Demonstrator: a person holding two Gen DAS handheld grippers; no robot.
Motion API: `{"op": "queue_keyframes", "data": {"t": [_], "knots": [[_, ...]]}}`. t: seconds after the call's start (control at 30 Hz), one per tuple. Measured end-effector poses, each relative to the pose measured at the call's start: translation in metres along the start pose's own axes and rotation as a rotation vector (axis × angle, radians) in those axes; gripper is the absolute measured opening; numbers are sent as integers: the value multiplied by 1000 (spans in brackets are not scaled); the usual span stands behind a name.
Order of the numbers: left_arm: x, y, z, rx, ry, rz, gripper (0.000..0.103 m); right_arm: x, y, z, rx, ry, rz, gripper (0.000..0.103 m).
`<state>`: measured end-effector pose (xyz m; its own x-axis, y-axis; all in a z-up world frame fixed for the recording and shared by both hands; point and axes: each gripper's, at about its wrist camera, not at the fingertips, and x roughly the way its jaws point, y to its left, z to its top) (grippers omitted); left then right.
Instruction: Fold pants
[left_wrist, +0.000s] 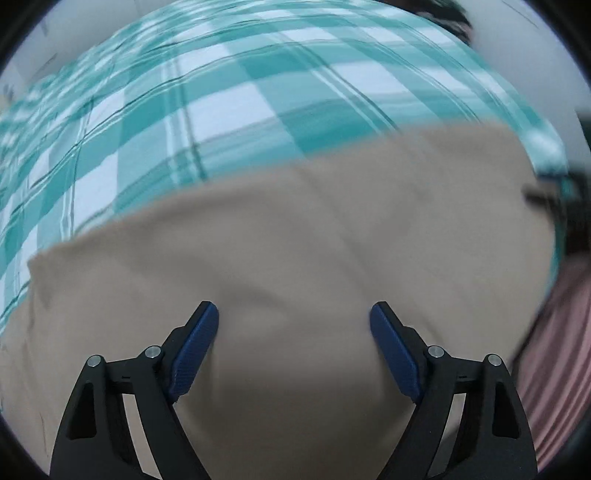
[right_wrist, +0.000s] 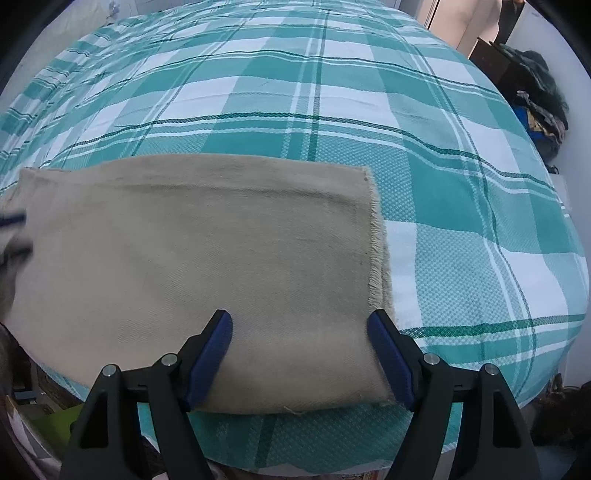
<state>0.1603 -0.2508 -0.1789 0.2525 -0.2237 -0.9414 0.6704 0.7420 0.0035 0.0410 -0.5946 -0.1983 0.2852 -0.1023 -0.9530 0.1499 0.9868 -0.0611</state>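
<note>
The beige pants (right_wrist: 192, 258) lie flat on the bed's teal plaid cover (right_wrist: 332, 103), near its front edge, folded into a broad rectangle whose long axis runs left to right, the frayed hem end (right_wrist: 376, 251) pointing right. I hold the right gripper (right_wrist: 299, 354) over that hem end and the left gripper (left_wrist: 293, 347) over plain cloth, both sets of fingers wide and empty. I judge another fold comes next: pinch the hem corners, carry them leftward.
</note>
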Motion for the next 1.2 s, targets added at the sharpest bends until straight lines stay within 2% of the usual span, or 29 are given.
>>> {"op": "queue_keyframes", "data": {"t": [0.1, 0.23, 0.3, 0.37, 0.43, 0.47, 0.53, 0.6, 0.73, 0.83, 0.93, 1.0, 1.07, 1.2], "knots": [[-16, -14, -24, 34, -30, -12, 87, 0, -5, 5, 19, -12, 6, 76], [-21, -27, -28, 58, -54, 0, 87, -3, -15, 6, 97, -28, 40, 76], [-18, -32, -29, 64, -56, 8, 87, -11, -25, 5, 163, -76, 81, 75], [-15, -27, -32, 44, -55, -12, 89, -30, -49, -5, 304, -173, 196, 75], [-12, -19, -32, 8, -56, -41, 93, -45, -83, -24, 537, -248, 344, 75], [-11, -18, -33, 1, -57, -45, 94, -50, -99, -37, 658, -267, 421, 75], [-9, -18, -33, 1, -67, -41, 95, -51, -117, -54, 793, -256, 527, 74], [-8, -19, -33, -4, -73, -39, 96, -48, -118, -65, 853, -206, 589, 74], [-8, -19, -34, -9, -84, -41, 96, -32, -99, -66, 859, -125, 712, 70], [-8, -19, -35, -9, -87, -39, 96, -13, -83, -55, 826, -63, 692, 67], [-8, -20, -35, -10, -89, -35, 96, 7, -75, -45, 808, -22, 618, 52], [-7, -22, -36, -9, -93, -19, 96, 13, -69, -40, 774, -27, 568, 9], [-7, -25, -37, 1, -100, -3, 96, 12, -65, -40, 762, -48, 528, 8], [-17, -11, -33, -52, -83, -45, 96, -32, -54, -40, 660, -190, 424, 8]]}}
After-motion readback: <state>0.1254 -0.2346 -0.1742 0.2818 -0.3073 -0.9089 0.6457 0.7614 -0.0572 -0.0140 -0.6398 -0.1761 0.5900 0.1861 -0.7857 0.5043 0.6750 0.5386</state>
